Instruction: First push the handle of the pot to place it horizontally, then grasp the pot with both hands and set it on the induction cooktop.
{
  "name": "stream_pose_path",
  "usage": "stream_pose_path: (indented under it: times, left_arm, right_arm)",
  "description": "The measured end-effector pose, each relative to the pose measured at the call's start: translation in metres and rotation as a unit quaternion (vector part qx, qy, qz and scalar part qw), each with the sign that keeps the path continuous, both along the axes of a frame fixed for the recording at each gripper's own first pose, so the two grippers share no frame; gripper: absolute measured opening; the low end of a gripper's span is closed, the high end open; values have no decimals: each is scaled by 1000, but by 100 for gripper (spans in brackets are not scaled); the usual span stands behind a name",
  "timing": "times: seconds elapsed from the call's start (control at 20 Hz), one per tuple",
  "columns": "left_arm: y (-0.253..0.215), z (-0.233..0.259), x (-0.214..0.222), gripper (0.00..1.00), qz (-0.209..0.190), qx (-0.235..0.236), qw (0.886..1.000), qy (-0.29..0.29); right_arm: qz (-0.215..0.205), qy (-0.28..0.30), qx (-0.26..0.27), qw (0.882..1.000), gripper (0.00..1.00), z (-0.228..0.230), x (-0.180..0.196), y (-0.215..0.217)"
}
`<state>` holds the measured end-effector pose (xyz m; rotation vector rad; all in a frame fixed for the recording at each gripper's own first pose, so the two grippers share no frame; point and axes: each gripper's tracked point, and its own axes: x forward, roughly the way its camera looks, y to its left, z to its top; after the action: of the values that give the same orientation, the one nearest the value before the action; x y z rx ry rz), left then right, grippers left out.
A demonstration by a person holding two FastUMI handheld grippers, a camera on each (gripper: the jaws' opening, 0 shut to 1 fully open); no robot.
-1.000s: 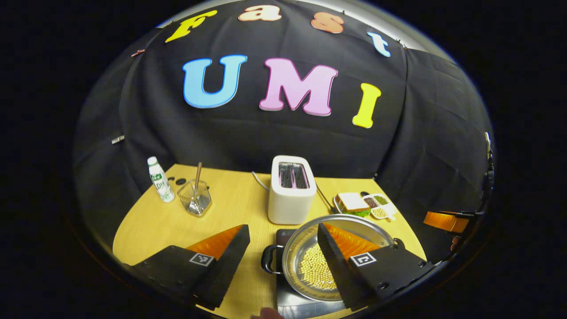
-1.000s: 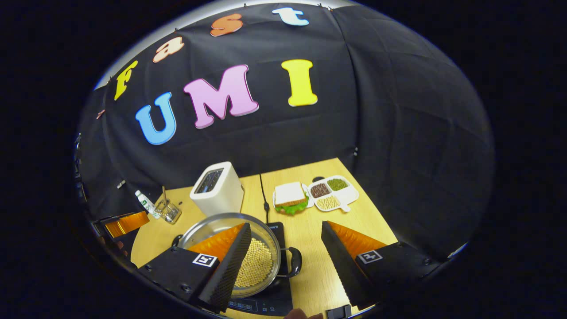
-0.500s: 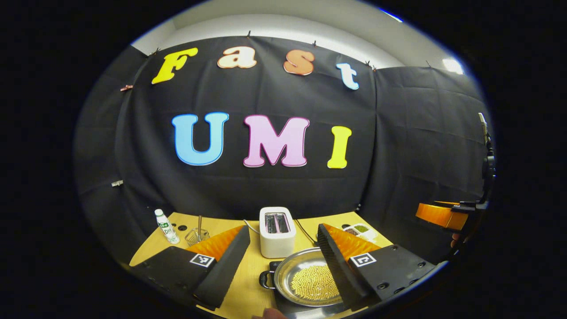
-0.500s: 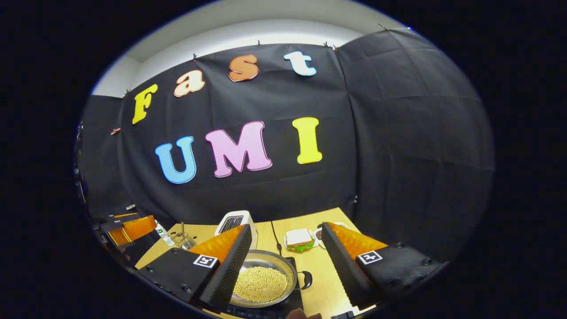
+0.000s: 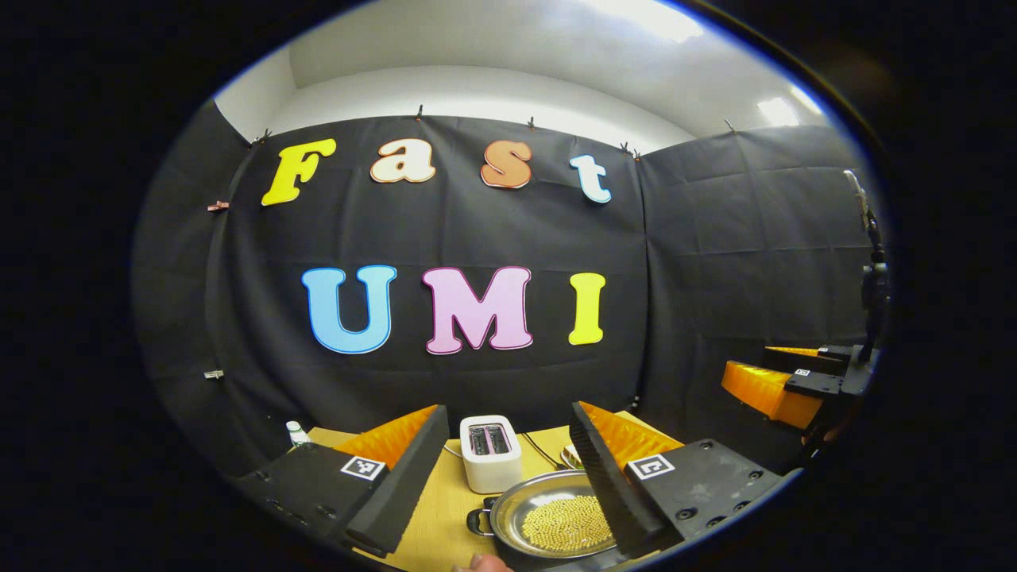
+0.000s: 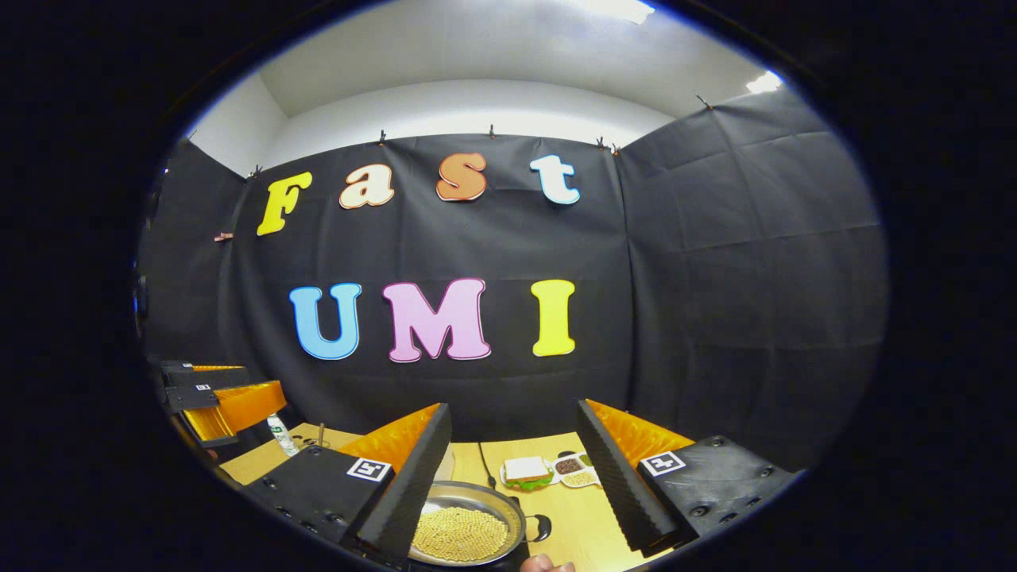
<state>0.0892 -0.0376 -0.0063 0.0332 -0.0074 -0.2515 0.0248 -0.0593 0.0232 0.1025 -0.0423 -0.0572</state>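
Note:
The steel pot (image 5: pixel 556 520) holds yellow beans and sits low in the left gripper view, with its black side handle (image 5: pixel 479 521) pointing left. A dark sliver of the induction cooktop (image 5: pixel 548 562) shows under it. My left gripper (image 5: pixel 507 413) is open, raised and back from the pot, with nothing between its fingers. In the right gripper view the pot (image 6: pixel 465 531) lies behind the left finger, its other handle (image 6: pixel 540 527) pointing right. My right gripper (image 6: pixel 512 409) is also open and holds nothing. Each gripper also appears from the other side: the right one (image 5: pixel 775 389) and the left one (image 6: pixel 230 401).
A white toaster (image 5: pixel 490 451) stands behind the pot on the wooden table (image 6: pixel 588 520). A sandwich on a plate (image 6: pixel 526 470) and a divided dish of beans (image 6: pixel 574 469) lie at the back right. A small bottle (image 6: pixel 278 433) stands at the back left.
Both grippers have risen and pulled back from the pot, so the table has sunk in both views and the ceiling shows. The pot has stayed on the cooktop.

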Motion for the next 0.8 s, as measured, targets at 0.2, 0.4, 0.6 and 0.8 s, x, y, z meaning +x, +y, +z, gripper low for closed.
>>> stream_pose_path:
  times: [0.2, 0.4, 0.6, 0.8]
  left_arm:
    - [-2, 4, -5, 95, -3, -7, 1000, -8]
    - [1, 1, -6, 95, 4, -18, 1000, -4]
    - [3, -3, -4, 95, 6, -21, 1000, 3]
    - [2, -5, -3, 95, 6, -25, 1000, 10]
  right_arm:
    - [-7, -14, -2, 1000, 98, 4, -1, -4]
    - [-11, -5, -1, 1000, 98, -3, 1, -8]
    - [-8, 6, -1, 1000, 98, -10, 2, -5]
    - [-11, 9, 0, 1000, 98, -12, 2, -8]
